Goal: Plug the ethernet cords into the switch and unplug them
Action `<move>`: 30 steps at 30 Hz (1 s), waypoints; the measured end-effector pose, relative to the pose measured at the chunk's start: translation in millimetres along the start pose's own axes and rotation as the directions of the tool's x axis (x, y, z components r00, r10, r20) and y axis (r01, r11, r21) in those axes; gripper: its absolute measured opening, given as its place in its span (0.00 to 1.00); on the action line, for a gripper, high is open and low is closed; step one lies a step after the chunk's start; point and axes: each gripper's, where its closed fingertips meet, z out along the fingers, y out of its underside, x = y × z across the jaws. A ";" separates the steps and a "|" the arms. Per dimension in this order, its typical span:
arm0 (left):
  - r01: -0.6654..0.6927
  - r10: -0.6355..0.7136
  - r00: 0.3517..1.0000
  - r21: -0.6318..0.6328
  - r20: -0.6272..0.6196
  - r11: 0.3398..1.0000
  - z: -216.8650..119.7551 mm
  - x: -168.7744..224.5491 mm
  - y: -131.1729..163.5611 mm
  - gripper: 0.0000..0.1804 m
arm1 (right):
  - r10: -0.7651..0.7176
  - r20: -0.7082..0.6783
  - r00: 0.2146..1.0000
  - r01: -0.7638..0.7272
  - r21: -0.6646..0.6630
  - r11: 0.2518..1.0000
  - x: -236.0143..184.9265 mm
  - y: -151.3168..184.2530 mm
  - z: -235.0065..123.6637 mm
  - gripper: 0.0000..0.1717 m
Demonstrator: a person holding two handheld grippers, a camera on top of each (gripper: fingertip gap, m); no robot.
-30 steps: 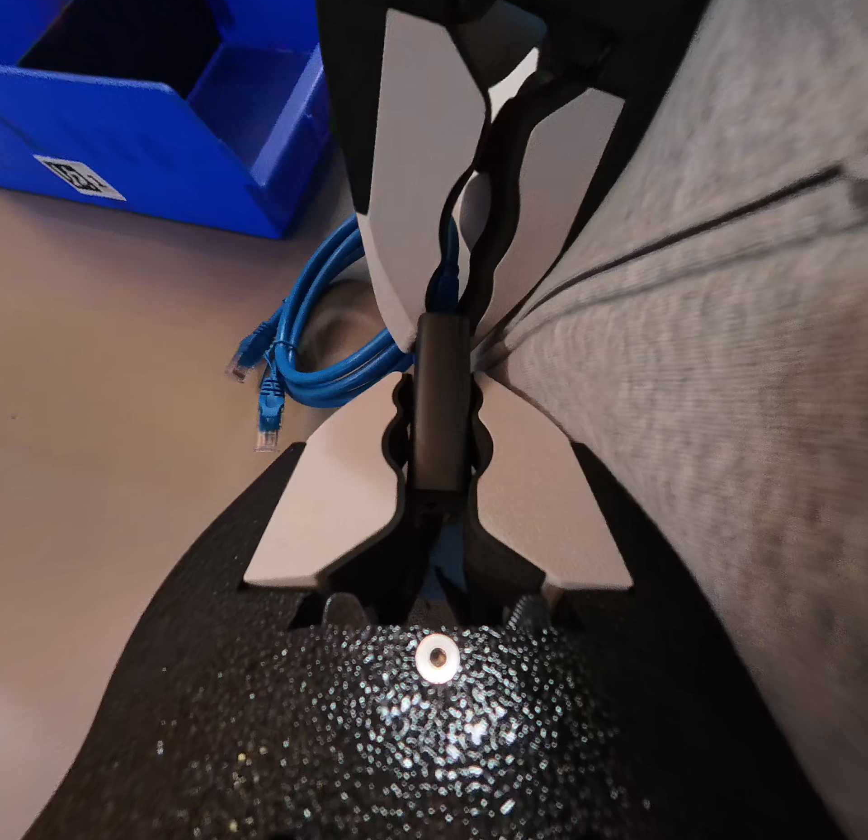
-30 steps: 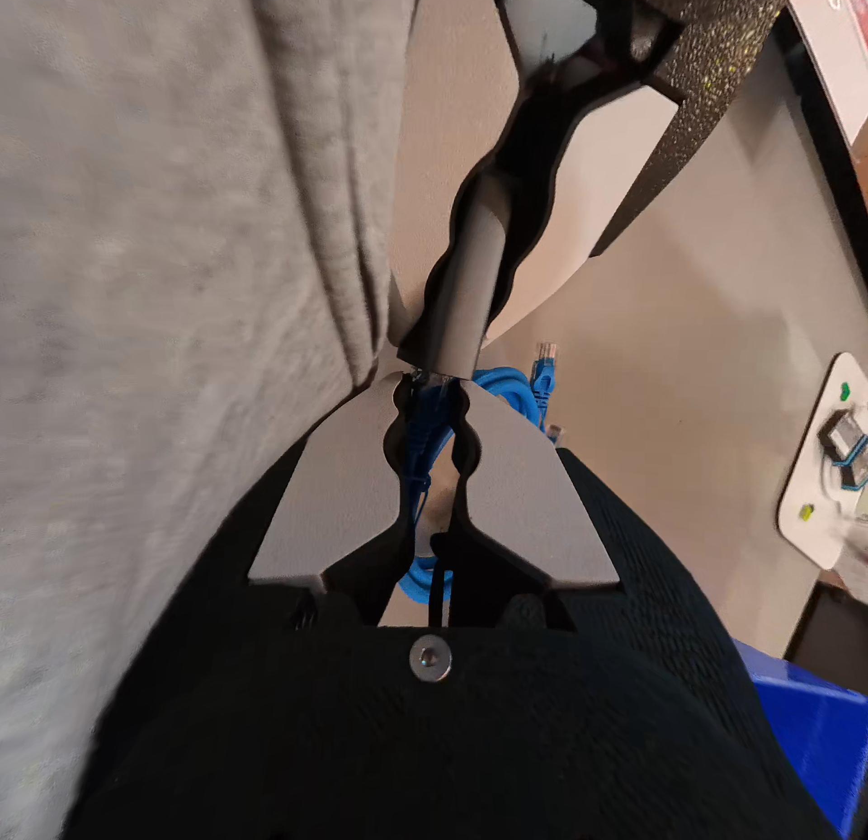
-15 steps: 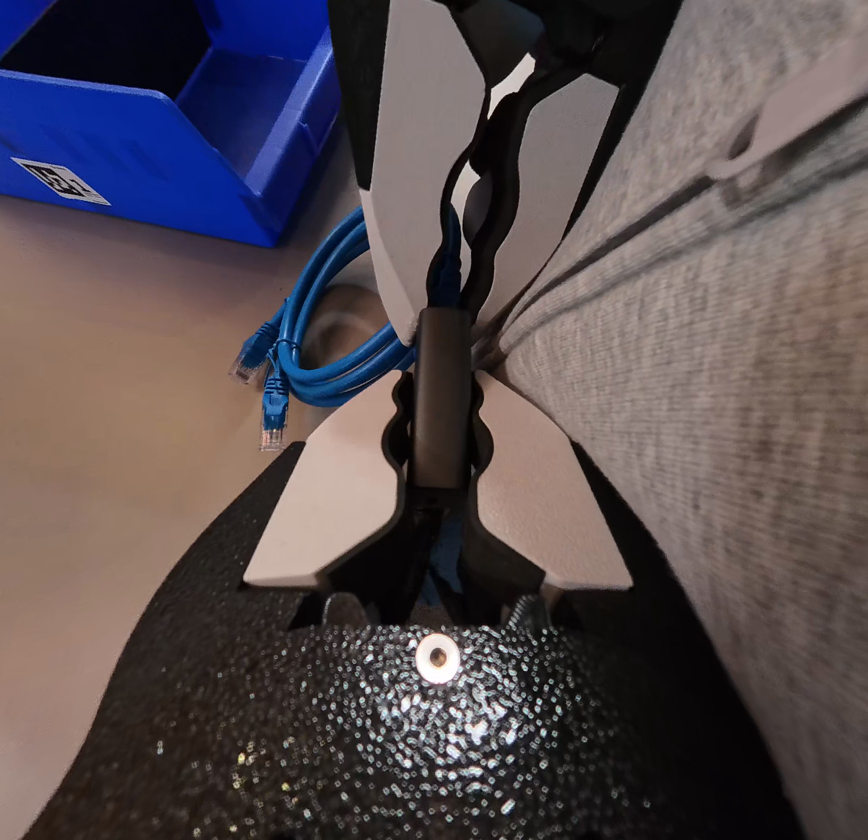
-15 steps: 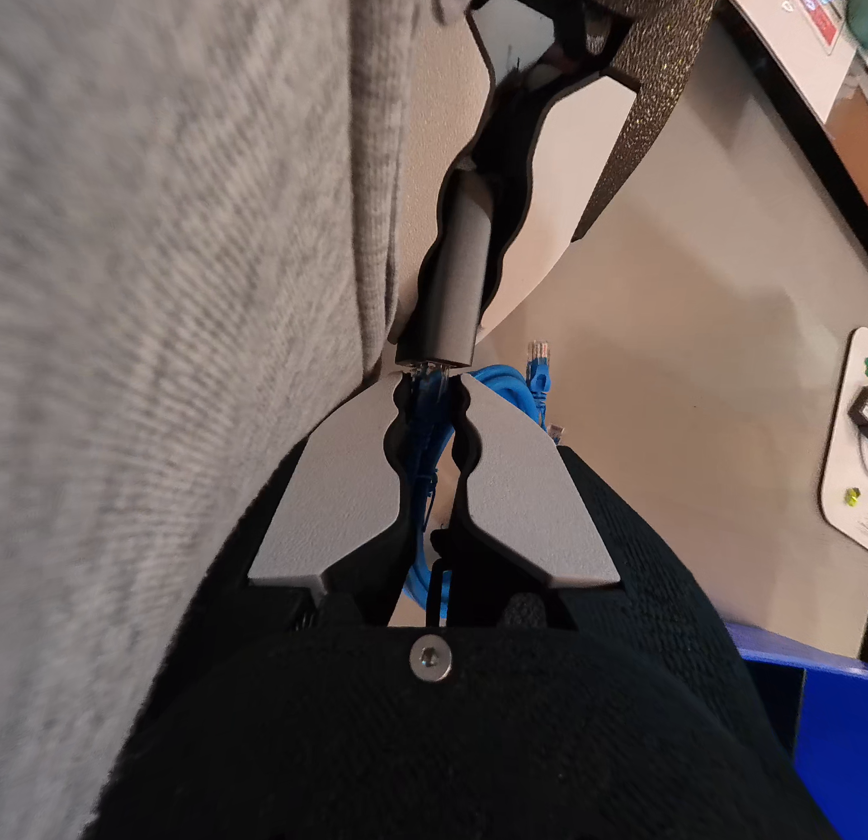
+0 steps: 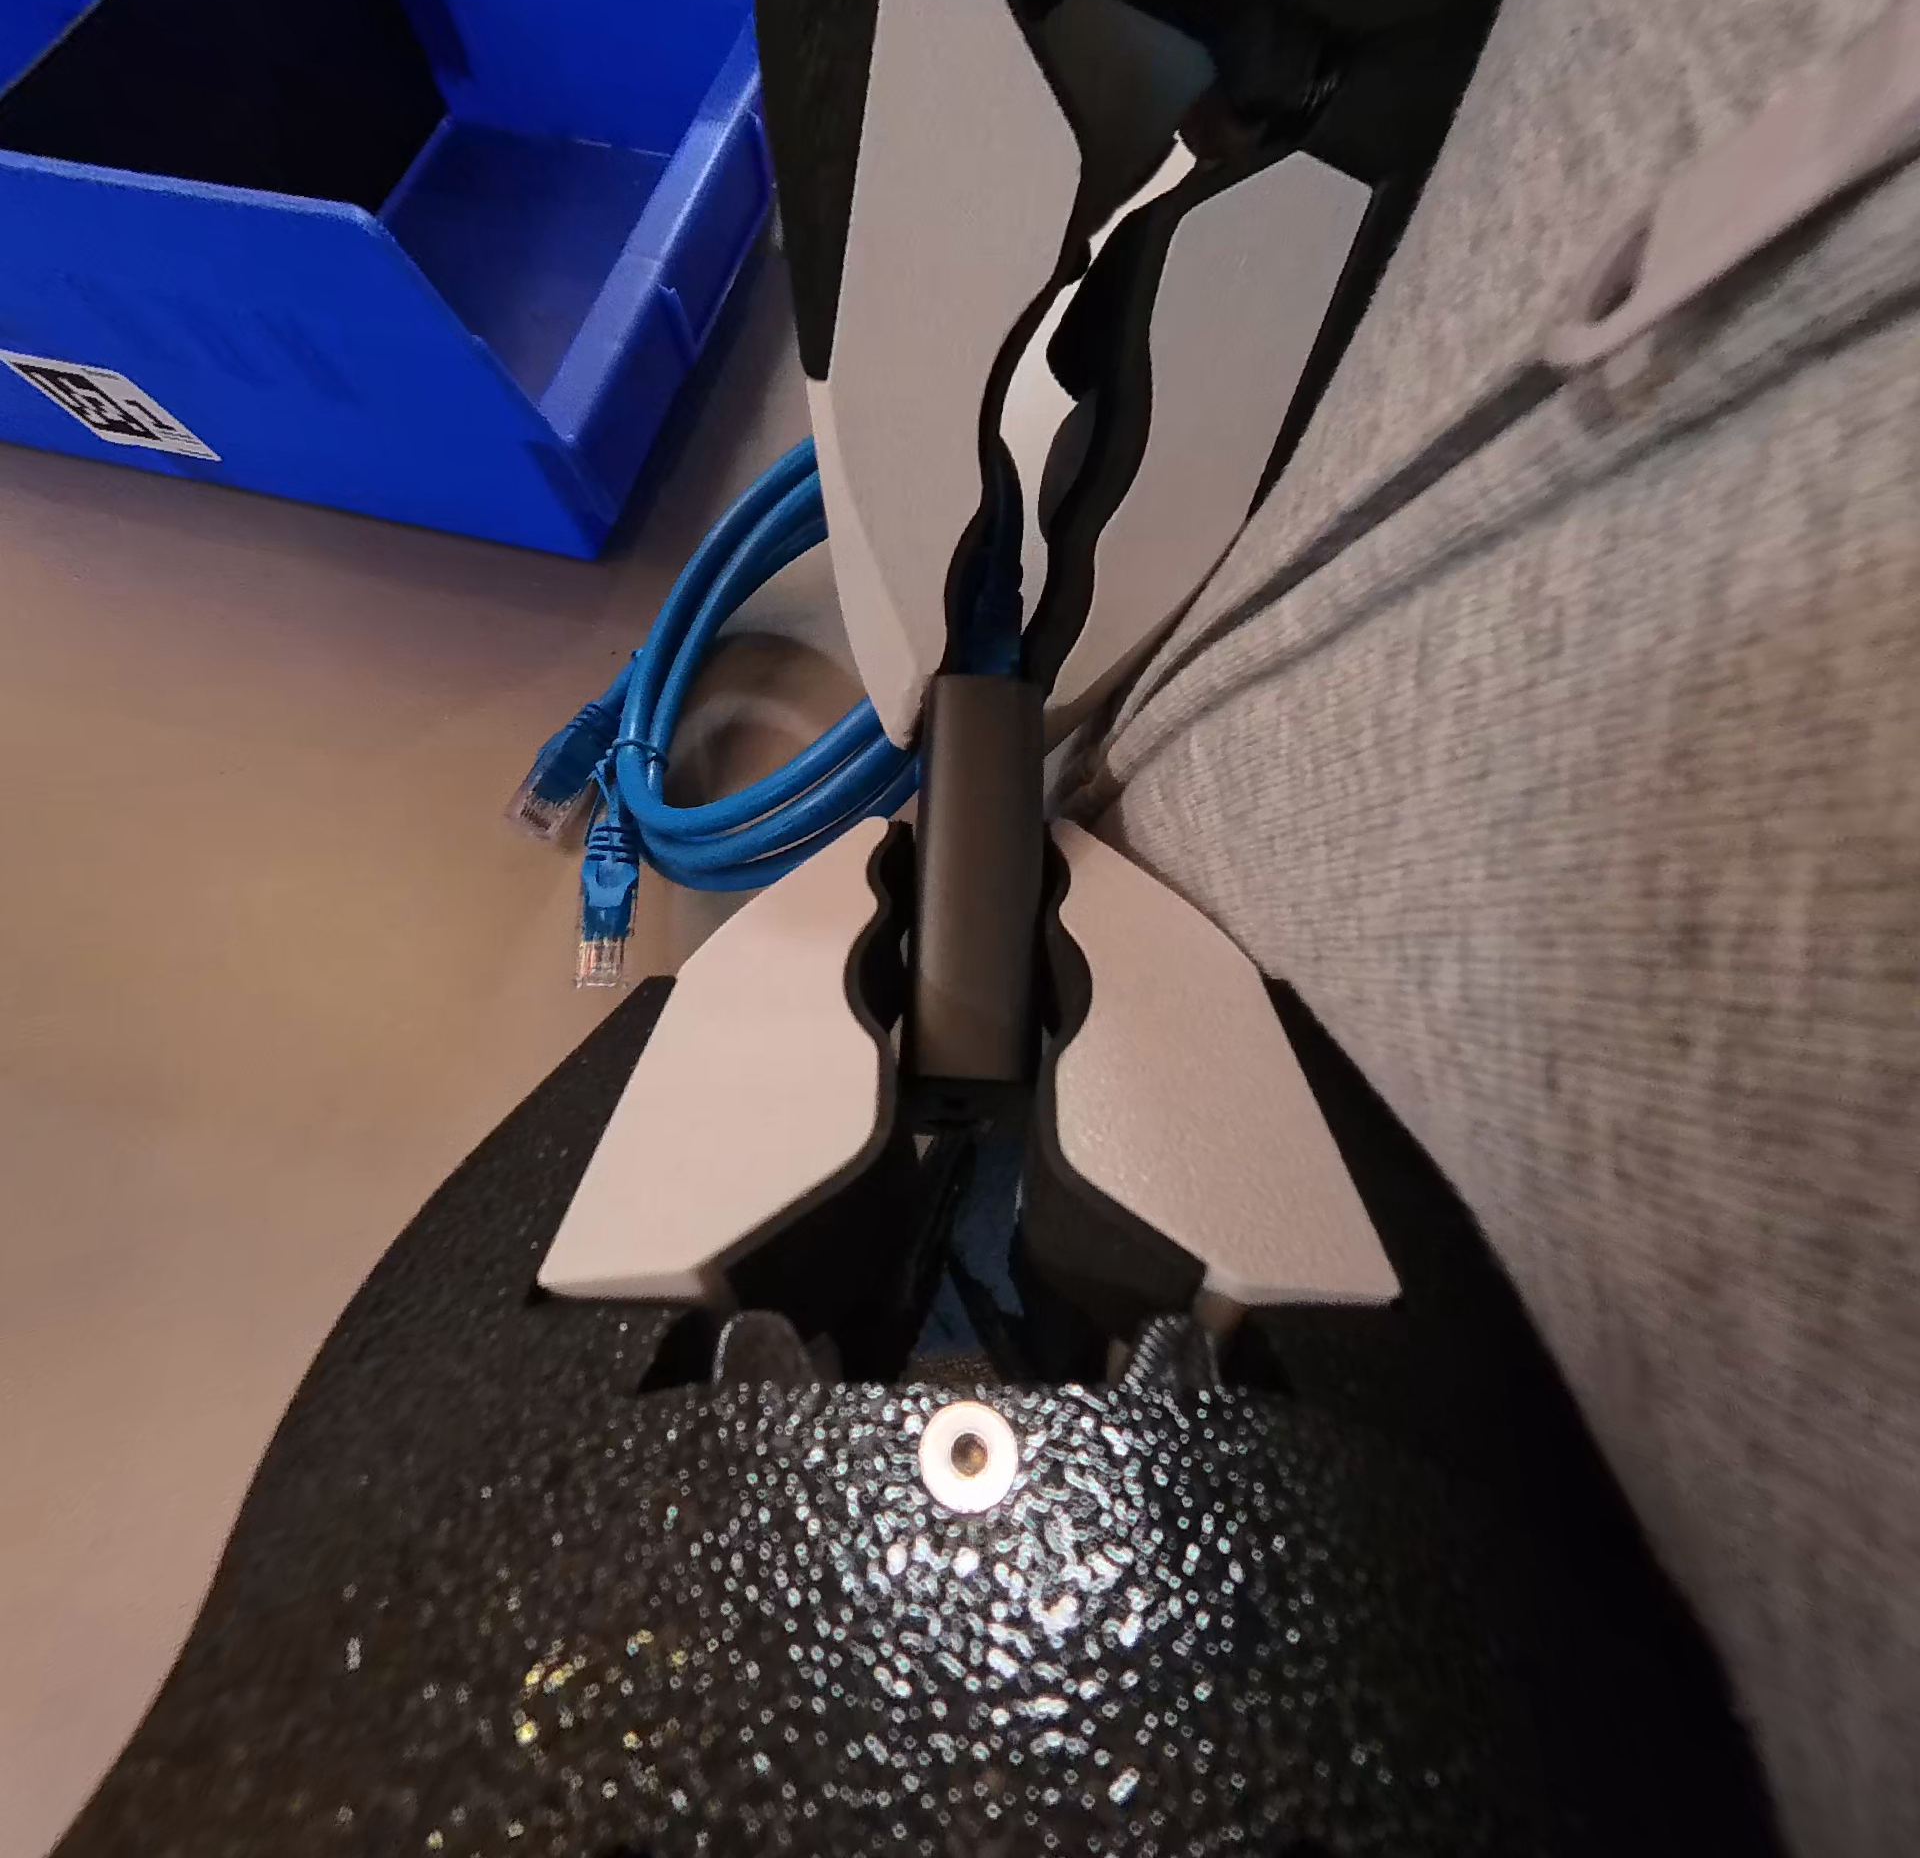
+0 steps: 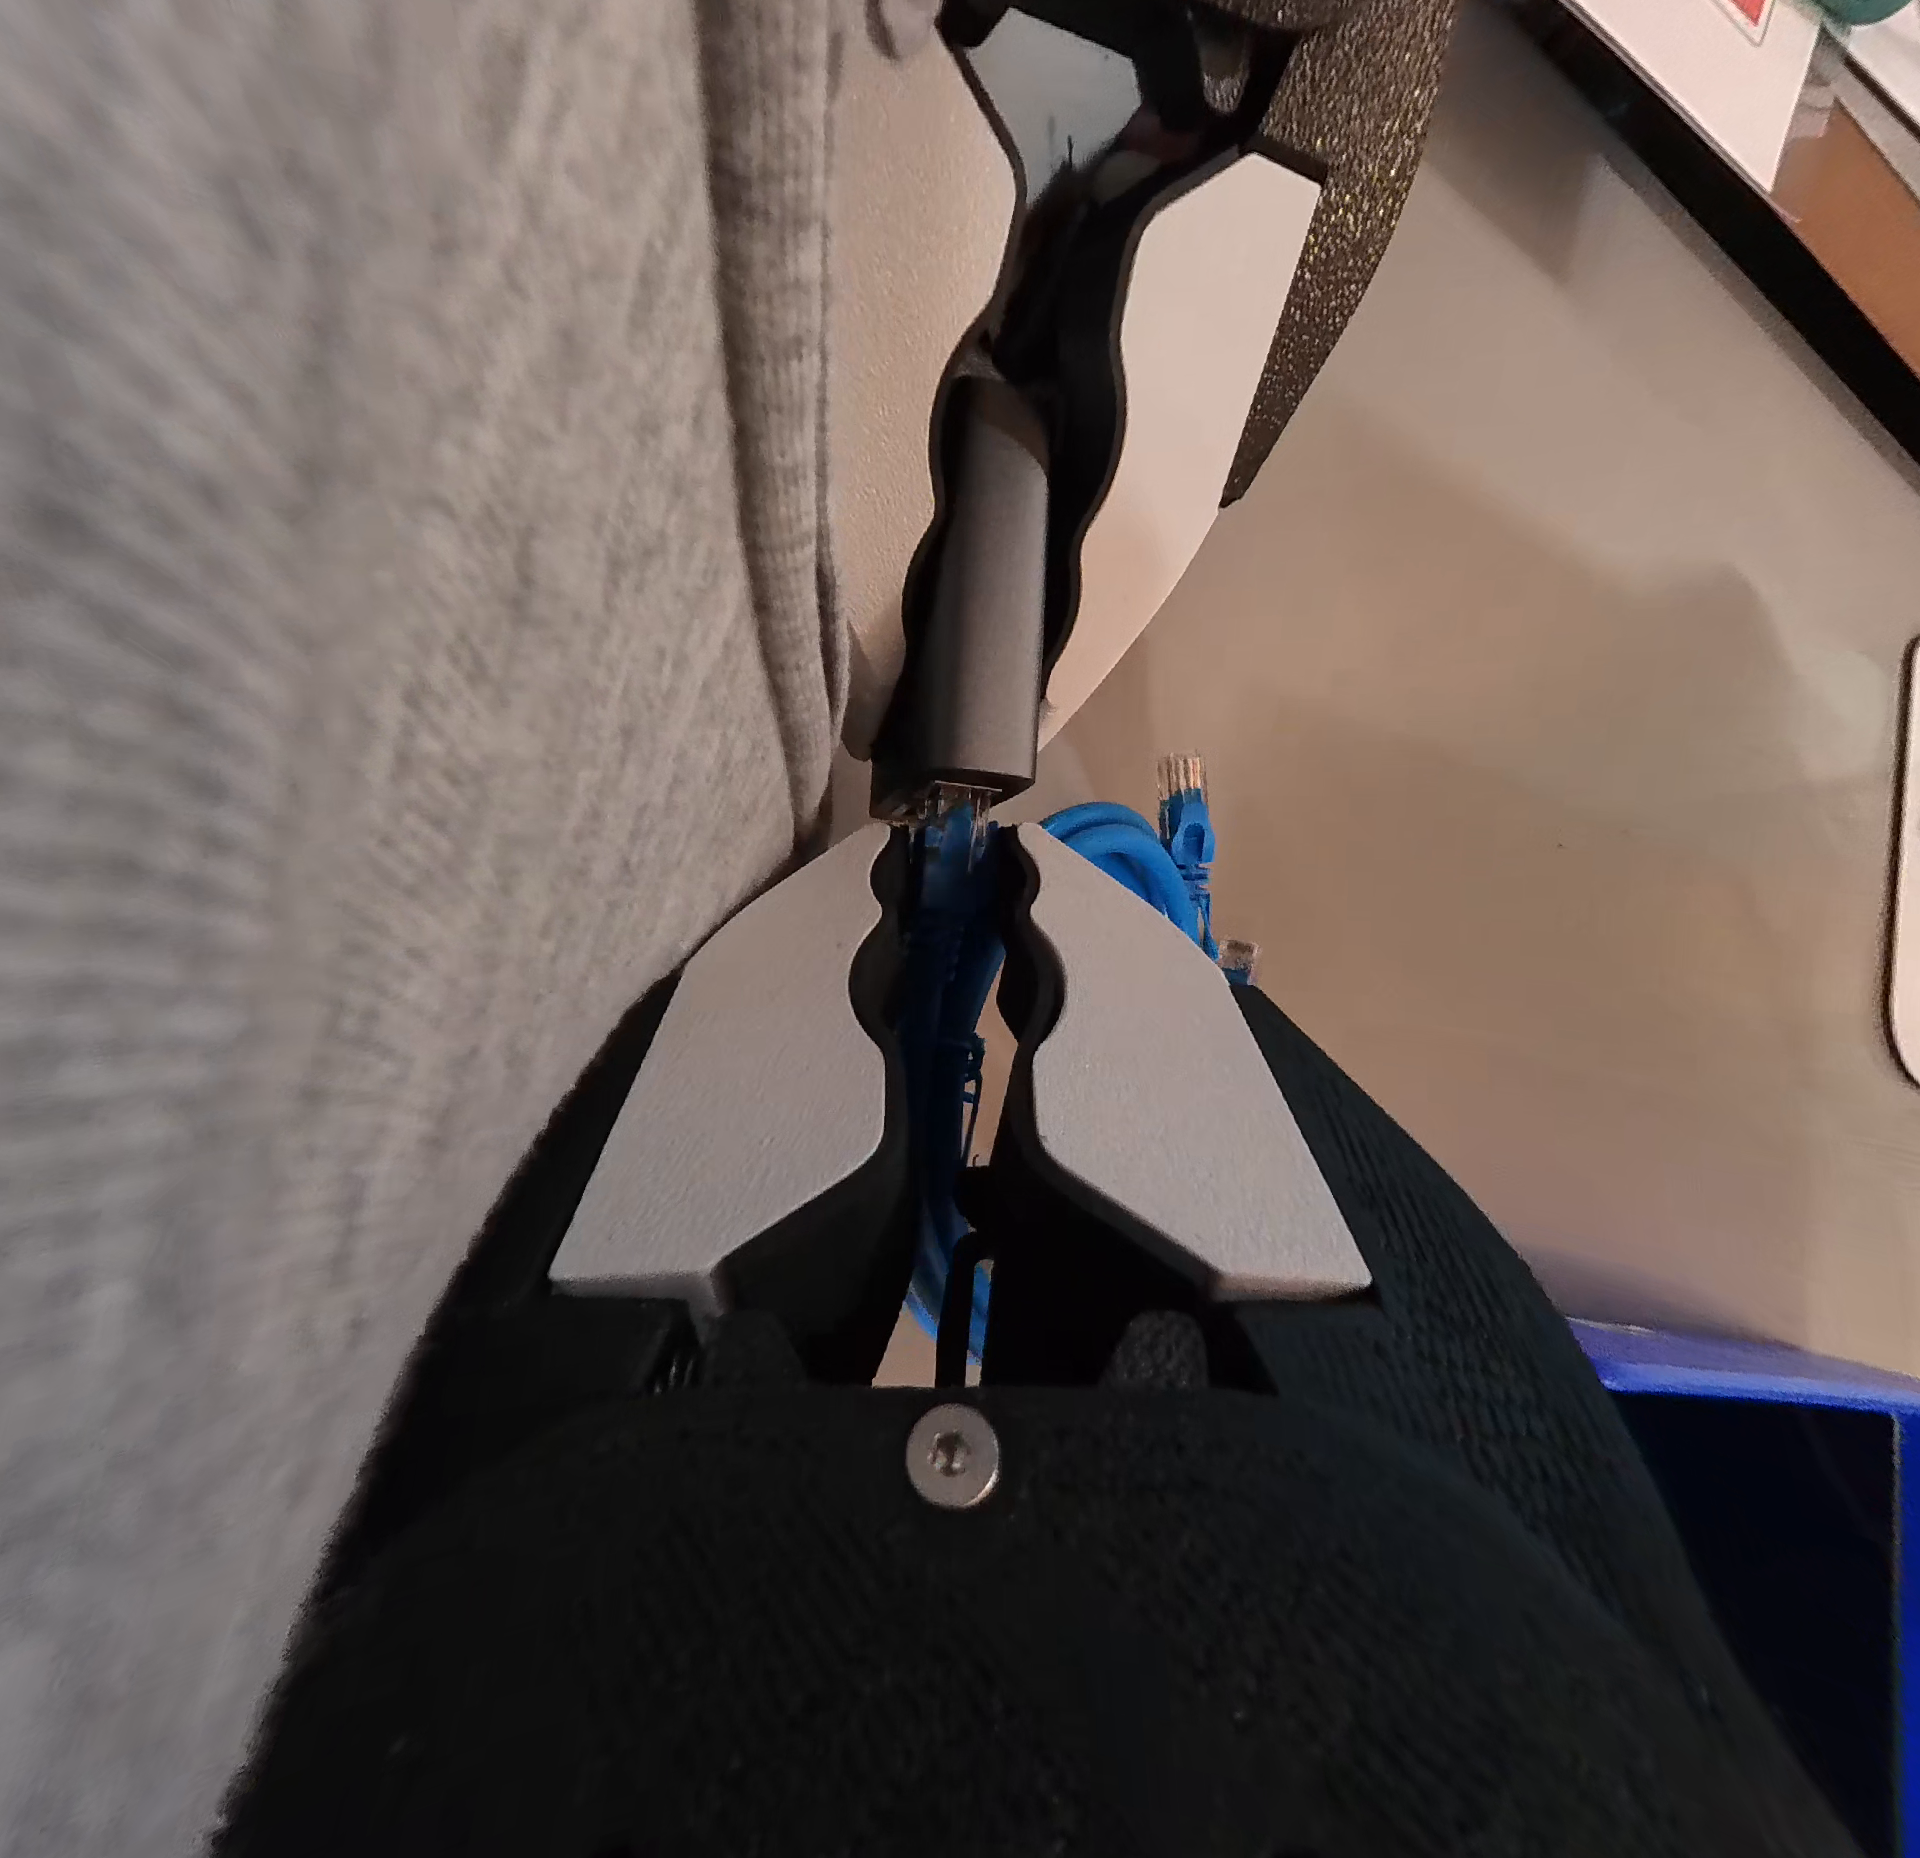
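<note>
While the left gripper (image 5: 977, 935) clamps the dark grey slim metal switch (image 5: 977, 873), the right gripper (image 6: 951, 935) pinches a blue ethernet cord's clear plug (image 6: 951, 821) at its port; seating appears partial, unplugging pending, coiled blue cords (image 5: 717, 769) beside.

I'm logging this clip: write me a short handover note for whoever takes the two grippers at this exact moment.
Left gripper: fingers shut on the dark grey slim rectangular switch, held in the air.
Right gripper: fingers shut on the blue ethernet plug, its clear tip at the switch's end port; whether it is fully seated cannot be told.
Elsewhere: the bundled blue ethernet cord with two loose plugs lies on the tan table, near the blue plastic bin.
Done: plug brought to the port.
Left: confirm seating, handle the remaining plugs, unplug.
</note>
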 end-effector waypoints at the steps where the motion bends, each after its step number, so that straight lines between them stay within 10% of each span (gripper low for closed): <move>1: 0.001 -0.001 1.000 0.001 -0.003 1.000 0.0 0.0 0.1 0.12 | 0.007 0.000 1.000 -0.007 0.003 1.000 -0.2 0.0 0.0 0.09; 30: 0.091 -0.091 0.996 -0.006 -0.016 0.996 8.2 -2.4 -18.9 0.12 | -0.120 0.005 0.993 0.118 -0.250 0.961 3.5 13.5 2.2 0.12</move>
